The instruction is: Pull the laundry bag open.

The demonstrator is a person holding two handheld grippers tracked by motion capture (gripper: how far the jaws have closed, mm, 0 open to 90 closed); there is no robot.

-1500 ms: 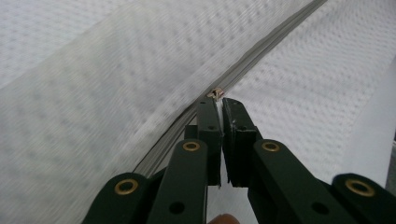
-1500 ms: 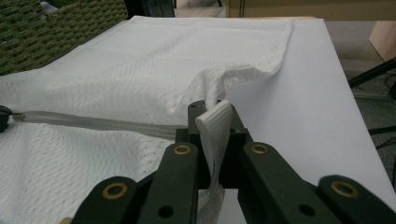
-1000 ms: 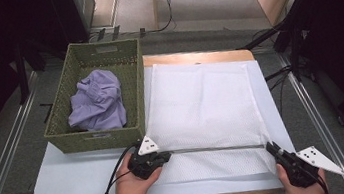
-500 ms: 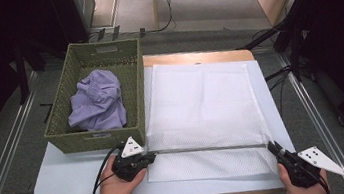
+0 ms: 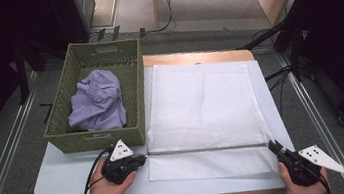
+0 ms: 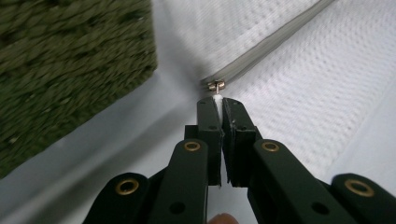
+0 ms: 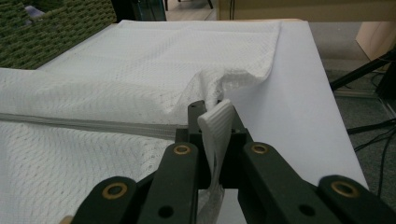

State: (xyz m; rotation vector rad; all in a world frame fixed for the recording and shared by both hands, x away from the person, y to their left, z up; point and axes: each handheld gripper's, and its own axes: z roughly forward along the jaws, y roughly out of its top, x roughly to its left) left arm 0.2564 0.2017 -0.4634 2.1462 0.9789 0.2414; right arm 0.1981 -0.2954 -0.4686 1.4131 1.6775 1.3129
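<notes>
The mesh bag (image 5: 201, 108) is white with a fine honeycomb weave and a grey zip (image 5: 207, 148). The basket (image 5: 131, 89) is olive-green wicker, and the cloth (image 5: 97, 101) in it is plain lilac. The grippers are black with brass-coloured rivets. The table cover (image 5: 69, 176) is plain white.

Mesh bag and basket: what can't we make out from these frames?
- Zipper pull tab: in the left gripper view the left gripper is shut on it, so the jaws cover most of the tab below the slider.
- Mesh bag contents: high view, weave too fine to tell.
- Purple garment: crumpled, lower part hidden by the basket wall.
- Bag corner strap: its end is buried in the right gripper.
</notes>
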